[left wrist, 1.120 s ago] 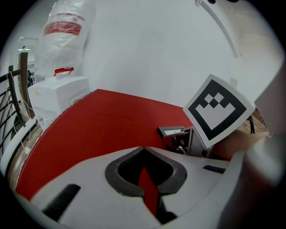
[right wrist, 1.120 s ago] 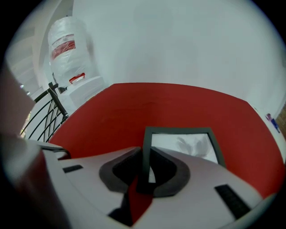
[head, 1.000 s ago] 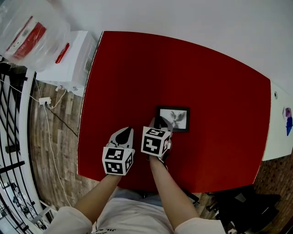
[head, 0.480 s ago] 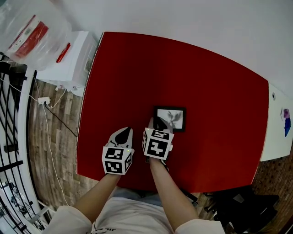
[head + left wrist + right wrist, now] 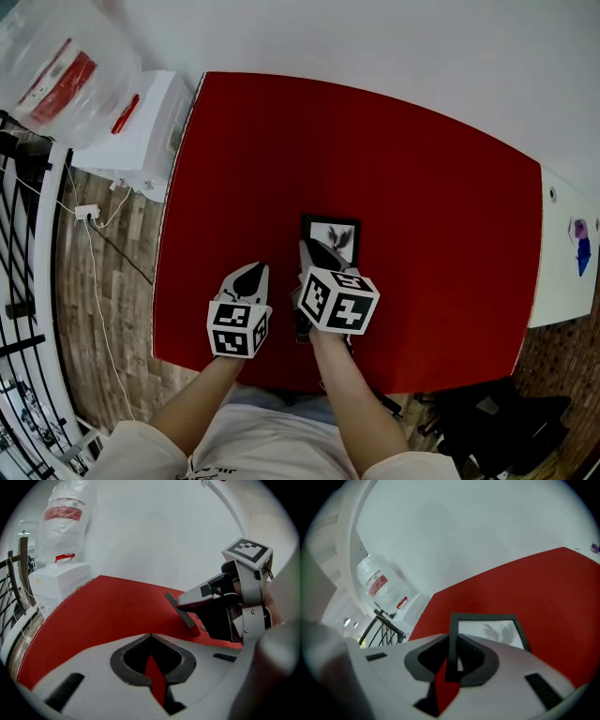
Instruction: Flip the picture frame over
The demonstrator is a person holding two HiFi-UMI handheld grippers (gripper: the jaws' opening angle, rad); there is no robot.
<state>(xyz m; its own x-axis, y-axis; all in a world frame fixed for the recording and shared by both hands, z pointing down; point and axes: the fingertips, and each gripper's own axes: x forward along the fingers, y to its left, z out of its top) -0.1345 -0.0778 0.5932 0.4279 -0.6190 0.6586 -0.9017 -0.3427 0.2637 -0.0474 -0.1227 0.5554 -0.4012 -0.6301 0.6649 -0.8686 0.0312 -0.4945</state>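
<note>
A small black picture frame [image 5: 334, 234] with a grey leaf print stands tilted on the red table [image 5: 422, 178], its near left edge raised. My right gripper [image 5: 315, 253] is shut on that edge; in the right gripper view the frame's [image 5: 487, 629] black border runs down between the jaws of the right gripper [image 5: 452, 660]. From the left gripper view the frame [image 5: 180, 611] shows edge-on, slanting up off the cloth under the right gripper [image 5: 220, 604]. My left gripper [image 5: 248, 278] is shut and holds nothing, just left of the frame; its tips [image 5: 151, 644] point over bare red cloth.
A white cabinet [image 5: 141, 122] with a clear plastic bag [image 5: 66, 66] on it stands off the table's far left corner. A black railing [image 5: 19, 281] and a cable [image 5: 98, 272] lie on the wooden floor at left. A white surface [image 5: 570, 253] adjoins the table's right side.
My right gripper has risen and rolled with the frame's edge in it. The frame has tipped up and looks narrower from the head view. The left gripper has stayed put.
</note>
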